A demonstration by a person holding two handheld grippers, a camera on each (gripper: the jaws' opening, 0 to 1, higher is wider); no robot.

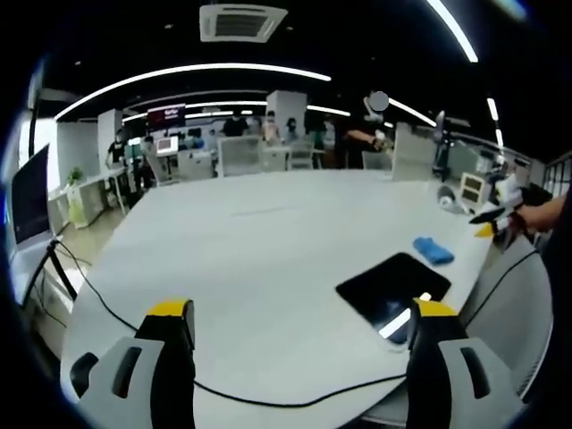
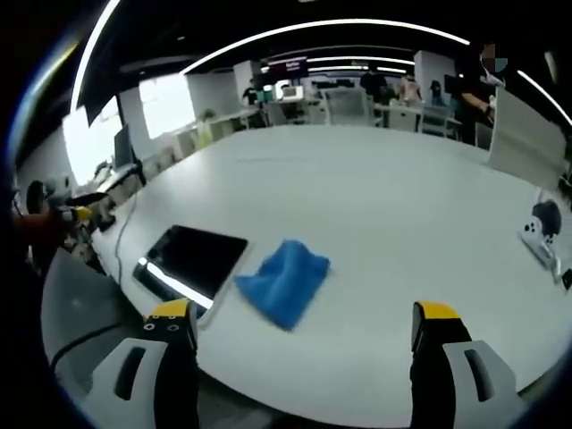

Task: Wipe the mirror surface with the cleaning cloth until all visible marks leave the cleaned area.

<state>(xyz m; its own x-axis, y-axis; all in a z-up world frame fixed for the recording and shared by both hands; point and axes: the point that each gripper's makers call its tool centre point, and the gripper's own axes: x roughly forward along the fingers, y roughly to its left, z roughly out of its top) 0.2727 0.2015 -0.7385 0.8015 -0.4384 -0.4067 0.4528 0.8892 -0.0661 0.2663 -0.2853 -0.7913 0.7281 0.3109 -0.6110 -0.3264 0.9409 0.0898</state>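
A dark rectangular mirror (image 1: 393, 284) lies flat near the edge of the white table (image 1: 268, 241). A crumpled blue cleaning cloth (image 1: 433, 250) rests just beyond it, apart from it. My left gripper (image 1: 302, 313) hovers open over the table with nothing between its jaws, short of the mirror. In the right gripper view the mirror (image 2: 192, 259) lies left of the cloth (image 2: 284, 281), and a strip light reflects along its near edge. My right gripper (image 2: 302, 313) is open and empty, just short of the cloth. The right gripper (image 1: 496, 214) also shows small at the far right, held by a hand.
A black cable (image 1: 116, 313) runs across the near part of the table. Small white devices (image 2: 541, 232) sit near the table's right side. A grey chair (image 2: 80, 313) stands by the edge beside the mirror. Desks, monitors and people fill the background.
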